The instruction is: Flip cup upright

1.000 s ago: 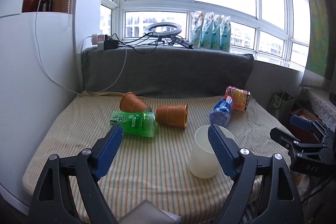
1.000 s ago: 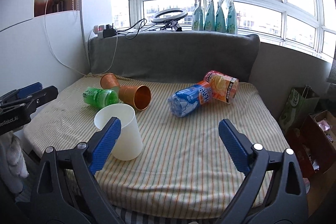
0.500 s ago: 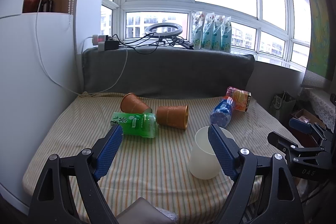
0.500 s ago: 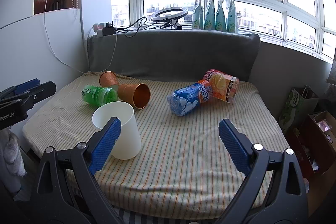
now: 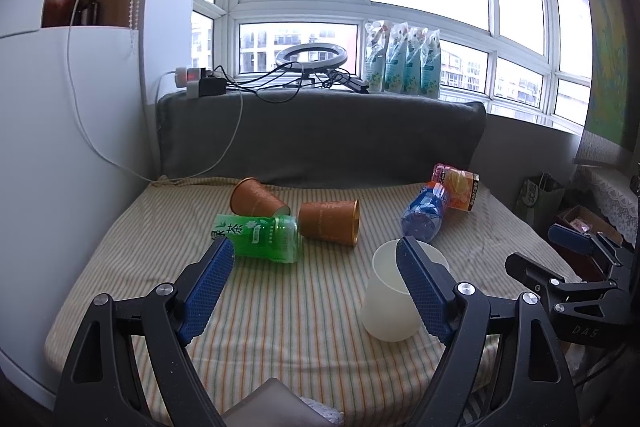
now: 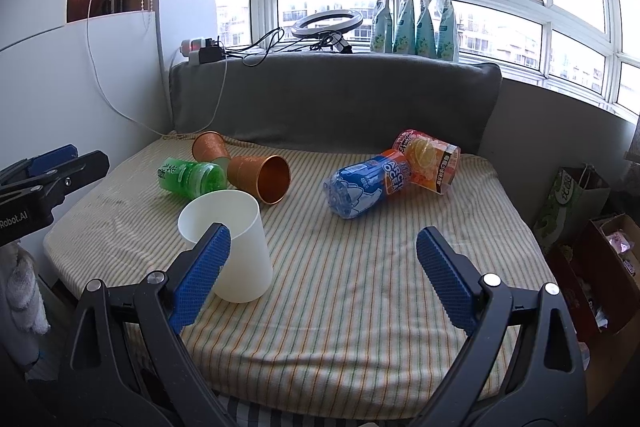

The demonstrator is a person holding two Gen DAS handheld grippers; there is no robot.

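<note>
You are facing a striped cushion (image 6: 360, 287) set against a grey backrest (image 6: 340, 99) under a wide bay window, with a ring light (image 6: 326, 23) and a row of pouches (image 6: 414, 19) on the sill behind it. Your left gripper (image 5: 316, 283) hangs over the near edge of the cushion with its blue-padded fingers spread wide and nothing between them; your right gripper (image 6: 324, 275) is likewise spread wide and empty, low over the near half of the cushion. The white cup (image 6: 228, 243) stands upright, mouth up, on the cushion: in the right wrist view it sits just behind your right gripper's left finger, which overlaps its near wall in the picture, and in the left wrist view the white cup (image 5: 396, 299) sits behind your left gripper's right finger in the same way. Whether either pad touches it cannot be told. Beyond the cup, farther from you, a copper cup (image 6: 262, 177) lies on its side with its mouth toward the right gripper, a green bottle (image 6: 192, 177) lies on its side just left of it, and a second copper cup (image 6: 210, 147) lies tipped behind them. Ahead of your right gripper, a blue bottle (image 6: 360, 187) and an orange bottle (image 6: 428, 161) lie on their sides, touching end to end.
</note>
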